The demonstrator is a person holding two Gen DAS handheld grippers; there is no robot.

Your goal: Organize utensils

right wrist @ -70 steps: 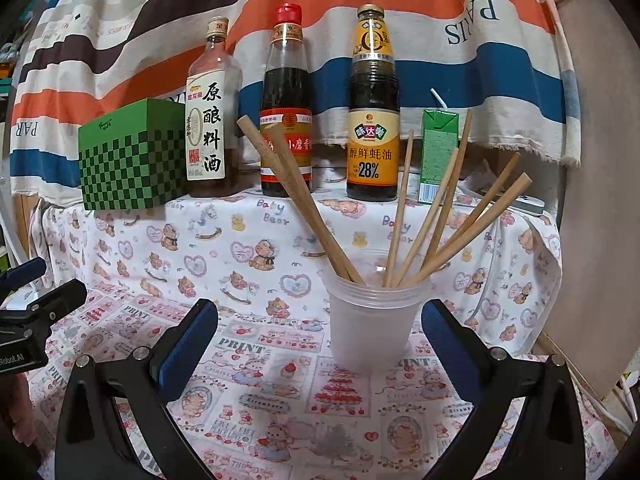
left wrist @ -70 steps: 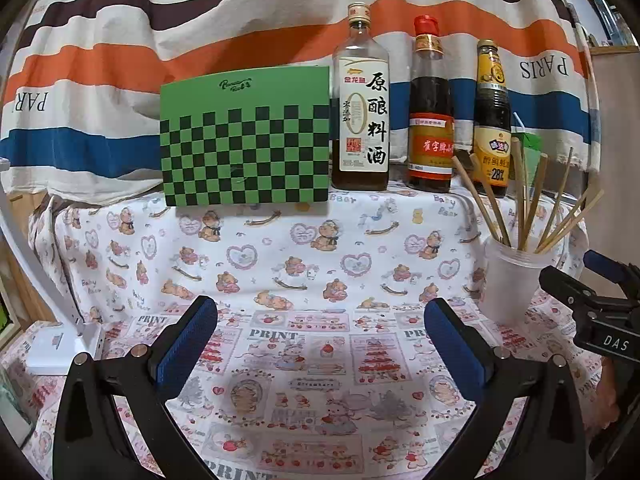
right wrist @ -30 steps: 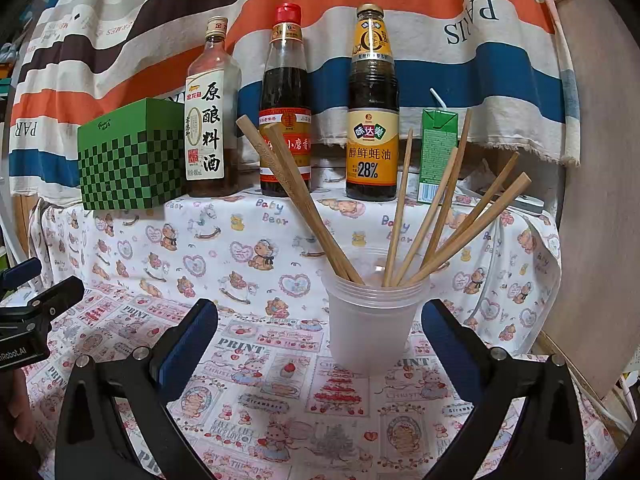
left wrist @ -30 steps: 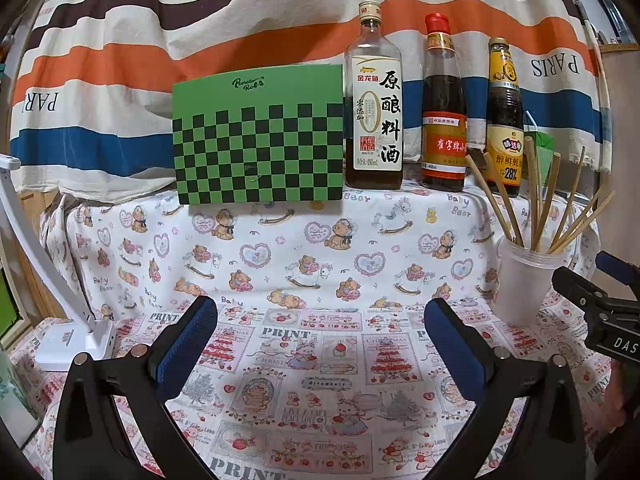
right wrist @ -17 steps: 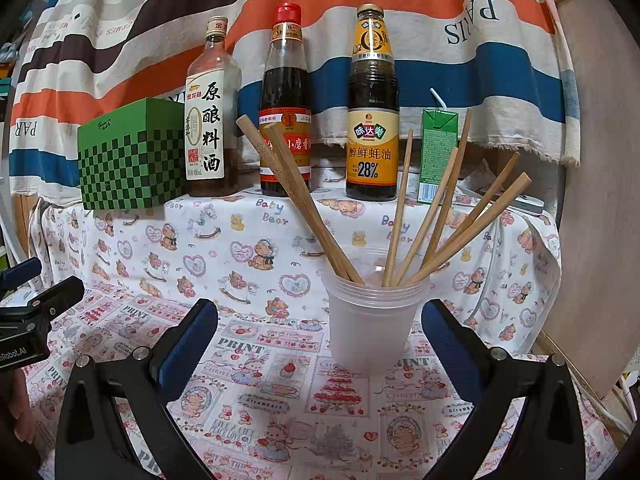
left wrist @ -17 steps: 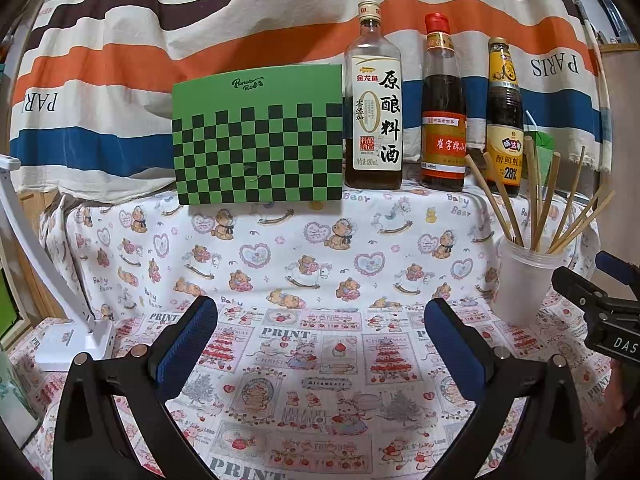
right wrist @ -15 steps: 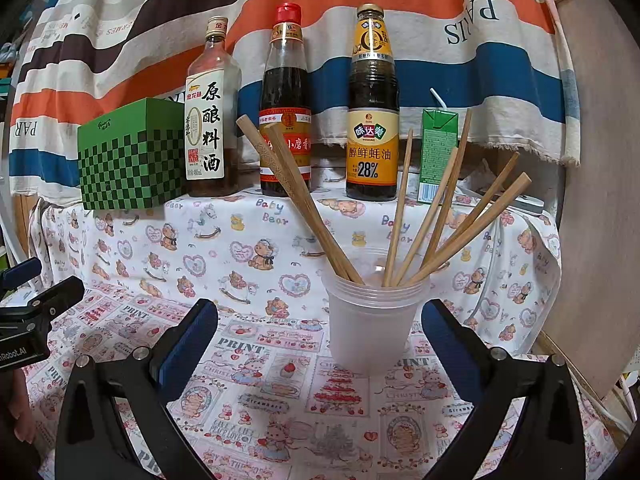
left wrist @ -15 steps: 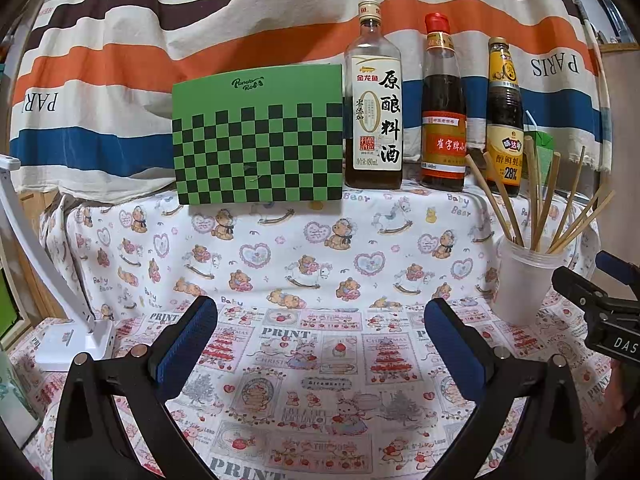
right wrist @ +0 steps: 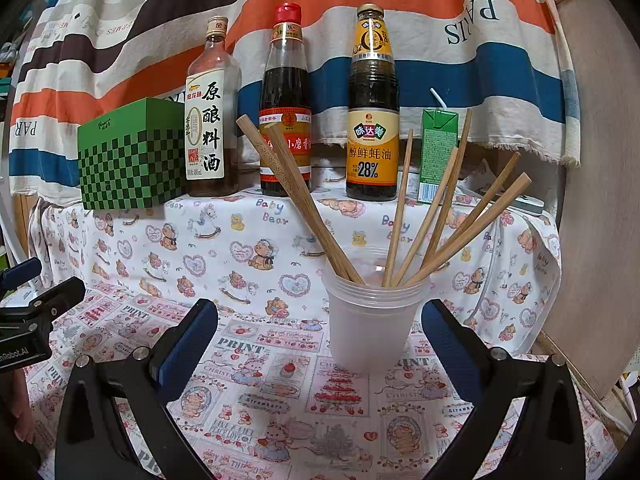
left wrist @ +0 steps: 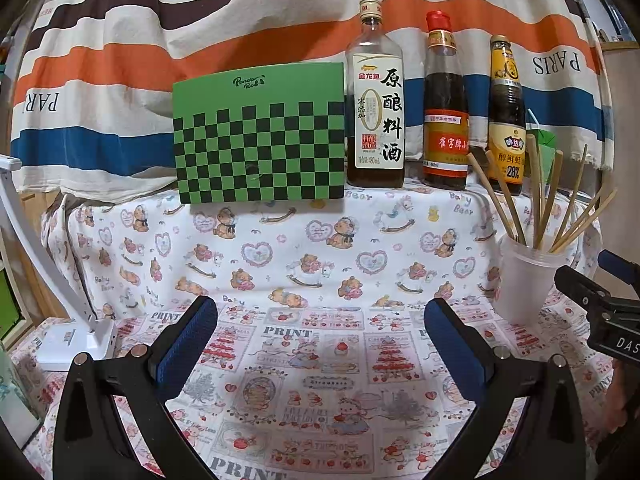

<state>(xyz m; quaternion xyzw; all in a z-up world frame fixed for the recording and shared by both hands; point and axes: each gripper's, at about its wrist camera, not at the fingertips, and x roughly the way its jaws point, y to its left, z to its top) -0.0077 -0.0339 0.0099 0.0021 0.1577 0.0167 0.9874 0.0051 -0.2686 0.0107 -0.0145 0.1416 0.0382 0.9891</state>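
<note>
Both hand-held grippers, left [left wrist: 320, 344] and right [right wrist: 320, 344], gape empty; the right should pinch one chopstick [right wrist: 298, 204] above the cup [right wrist: 372, 320], lifting straight.

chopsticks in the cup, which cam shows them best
The right wrist view: the chopsticks fan out of the cup near centre frame, each one separable. The left wrist view shows the same chopsticks and cup small at the right edge, distorted, with the right gripper beside them.
</note>
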